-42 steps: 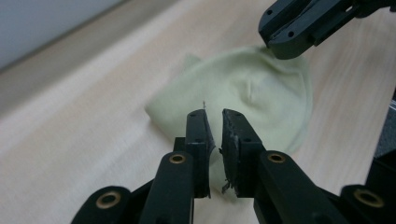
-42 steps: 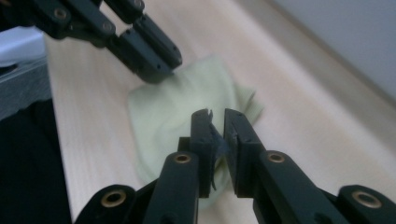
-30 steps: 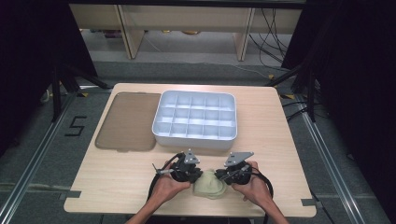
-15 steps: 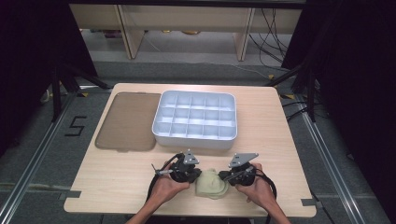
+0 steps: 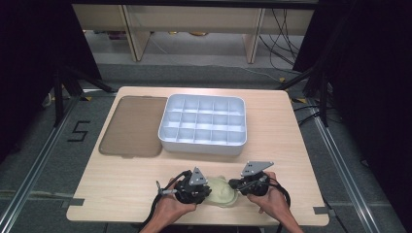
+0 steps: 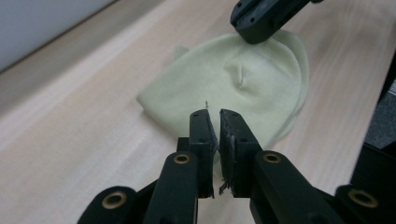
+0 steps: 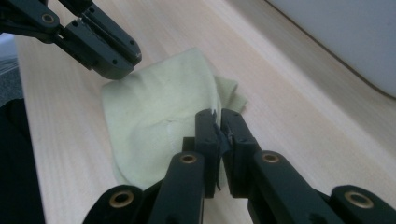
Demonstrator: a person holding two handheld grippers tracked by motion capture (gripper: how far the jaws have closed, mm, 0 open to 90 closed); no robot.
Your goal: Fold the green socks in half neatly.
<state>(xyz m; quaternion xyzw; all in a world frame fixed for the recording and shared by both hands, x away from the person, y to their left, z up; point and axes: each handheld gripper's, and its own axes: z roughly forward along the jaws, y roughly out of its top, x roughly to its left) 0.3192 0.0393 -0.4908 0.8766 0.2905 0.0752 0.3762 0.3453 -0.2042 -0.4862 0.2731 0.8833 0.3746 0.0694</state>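
Inward, both hands [image 5: 170, 206] flank cloth [image 5: 221, 191].

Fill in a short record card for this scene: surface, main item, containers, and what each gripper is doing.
surface: wooden table
main item: pale yellow-green cloth, folded, lying at the table's near edge between the two grippers
container: white compartment tray, its cells look empty, mid-table
beside it: flat brown lid, to the tray's left
left gripper: fingers closed together on the cloth's near edge
right gripper: fingers closed together on the cloth's opposite edge
hands: one holding each gripper, coming in from the bottom of the high view
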